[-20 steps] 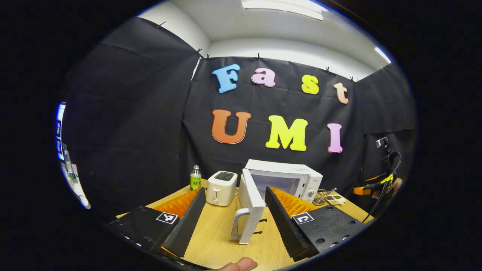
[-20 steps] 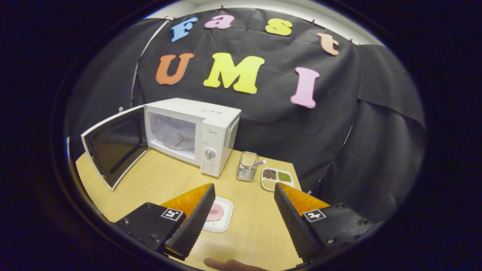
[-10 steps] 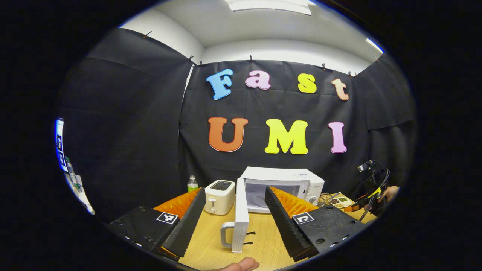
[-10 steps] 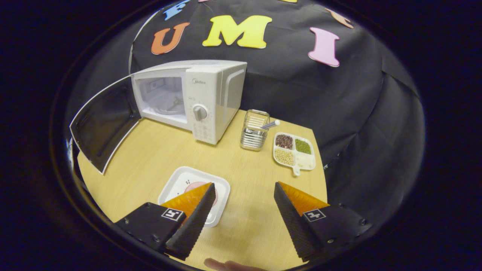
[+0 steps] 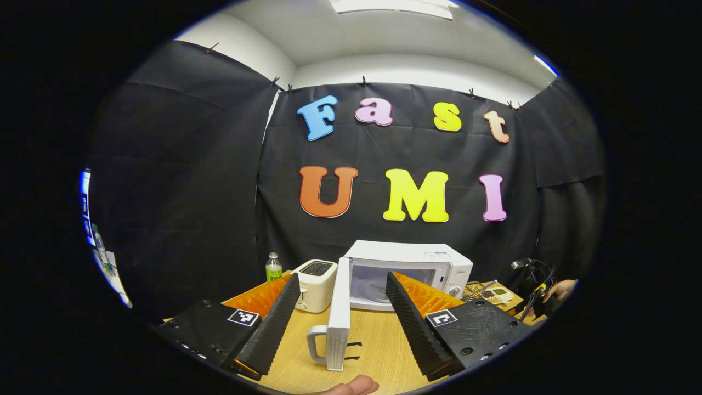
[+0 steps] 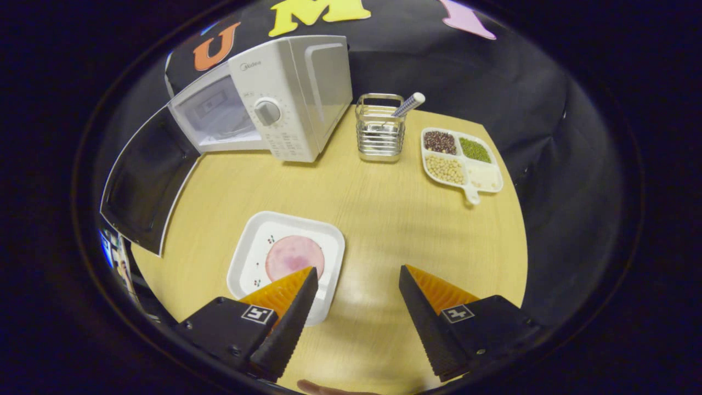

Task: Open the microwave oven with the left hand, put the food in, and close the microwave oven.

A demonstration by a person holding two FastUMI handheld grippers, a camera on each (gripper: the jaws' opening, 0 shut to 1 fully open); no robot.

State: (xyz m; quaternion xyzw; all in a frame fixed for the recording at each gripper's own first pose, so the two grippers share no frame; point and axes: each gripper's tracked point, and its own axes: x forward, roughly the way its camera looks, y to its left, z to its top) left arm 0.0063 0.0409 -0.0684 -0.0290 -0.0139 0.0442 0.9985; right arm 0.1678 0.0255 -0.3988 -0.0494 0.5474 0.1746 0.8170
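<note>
Nearest in the right gripper view, the right gripper (image 6: 355, 293) hangs over the table (image 6: 384, 219) with its fingers spread wide and nothing between them. Its left finger (image 6: 288, 323) overlaps the near right corner of the plate (image 6: 249, 249); whether it touches the plate cannot be told. That plate is white and square, lying flat on the table, and a round pink slice of food (image 6: 293, 257) lies on its middle. Beyond the plate, at the far left of the table, the microwave (image 6: 296, 93) stands with its door (image 6: 145, 181) swung fully out to the left, dark inner face showing. Just right of the microwave stands a wire holder (image 6: 379, 131) with a striped stick leaning in it, and right of that lies a divided tray (image 6: 460, 162) of beans and grains.

Low in the left gripper view, the left gripper (image 5: 337, 312) also has its fingers parted and holds nothing. Between and beyond them the door (image 5: 337, 312) shows edge-on, with its handle (image 5: 315, 343) on the left side and two latch hooks on the right; the fingers are clear of it. Behind the door is the microwave (image 5: 408, 263), cavity open. Left of it sits a toaster (image 5: 315, 277), and farther left a bottle (image 5: 273, 267). At the far right a hand (image 5: 556, 291) holds the other gripper.
</note>
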